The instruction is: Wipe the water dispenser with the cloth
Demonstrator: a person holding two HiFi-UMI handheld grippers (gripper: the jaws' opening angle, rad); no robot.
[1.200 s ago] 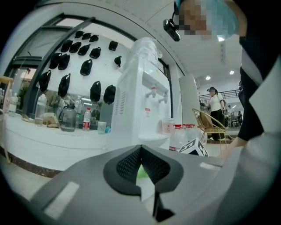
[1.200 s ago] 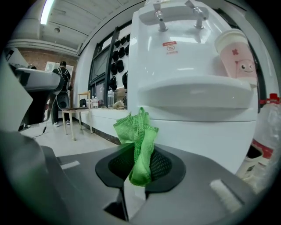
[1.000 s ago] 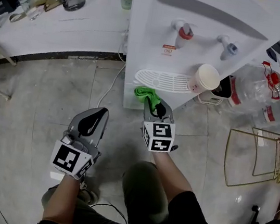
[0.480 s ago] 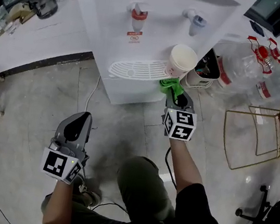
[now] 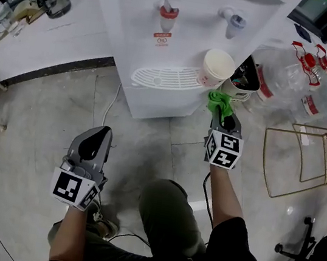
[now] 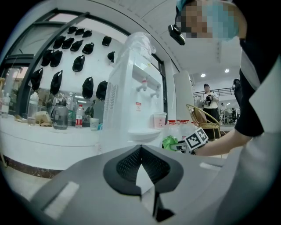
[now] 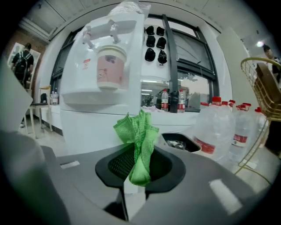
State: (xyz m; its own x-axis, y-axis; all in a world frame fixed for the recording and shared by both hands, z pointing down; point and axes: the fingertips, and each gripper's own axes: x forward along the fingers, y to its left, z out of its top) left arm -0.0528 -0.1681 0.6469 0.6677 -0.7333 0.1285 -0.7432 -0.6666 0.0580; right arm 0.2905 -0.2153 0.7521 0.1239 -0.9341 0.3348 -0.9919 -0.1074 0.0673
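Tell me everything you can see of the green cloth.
The green cloth looks like a textured microfibre rag, bunched into upright folds. The right tongs are shut on its lower part; a frilled tuft fans out above the jaws and a short end hangs below them. In the head view it sits near the right front corner of the water dispenser, lower than the paper cup. Whether it touches the dispenser cannot be told.

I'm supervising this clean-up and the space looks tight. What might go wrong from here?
The paper cup stands on the drip tray right by the cloth; a sweep may topple it. The right tool pinches the cloth in a narrow bunch, so hard rubbing might pull it free.
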